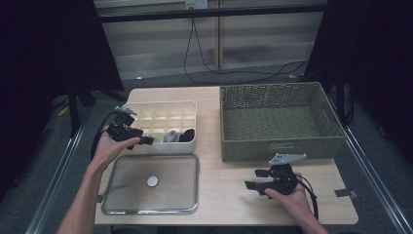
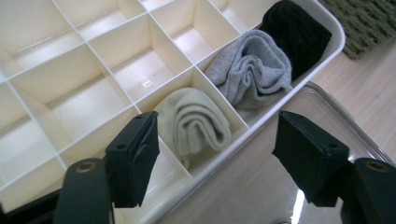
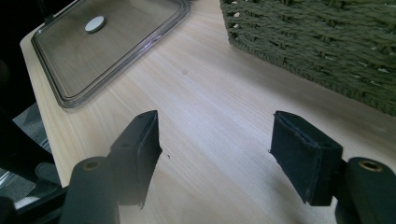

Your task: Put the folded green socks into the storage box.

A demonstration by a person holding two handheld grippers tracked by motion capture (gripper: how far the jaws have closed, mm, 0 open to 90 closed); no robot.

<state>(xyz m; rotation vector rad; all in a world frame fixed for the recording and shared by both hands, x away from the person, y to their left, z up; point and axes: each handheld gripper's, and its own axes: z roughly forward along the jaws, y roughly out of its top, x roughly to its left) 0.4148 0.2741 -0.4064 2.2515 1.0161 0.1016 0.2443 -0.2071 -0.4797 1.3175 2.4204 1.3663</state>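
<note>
A white divided organizer box (image 1: 165, 146) stands at the table's left rear. Its front row holds a rolled cream sock (image 2: 194, 123), a grey sock (image 2: 250, 70) and a black sock (image 2: 294, 32), each in its own compartment. The other compartments (image 2: 88, 100) are bare. My left gripper (image 1: 143, 136) hovers at the box's near left corner, open, with the cream sock below and between the jaws (image 2: 217, 135) but not touched. Over bare wood near the front right, my right gripper (image 1: 254, 178) is open and holds nothing (image 3: 215, 135).
A clear lid (image 1: 136, 195) with a white knob (image 1: 152, 181) lies flat in front of the box. A green woven basket (image 1: 280, 146) stands at the right rear, just beyond the right gripper. Bare tabletop (image 1: 224, 195) lies between lid and right hand.
</note>
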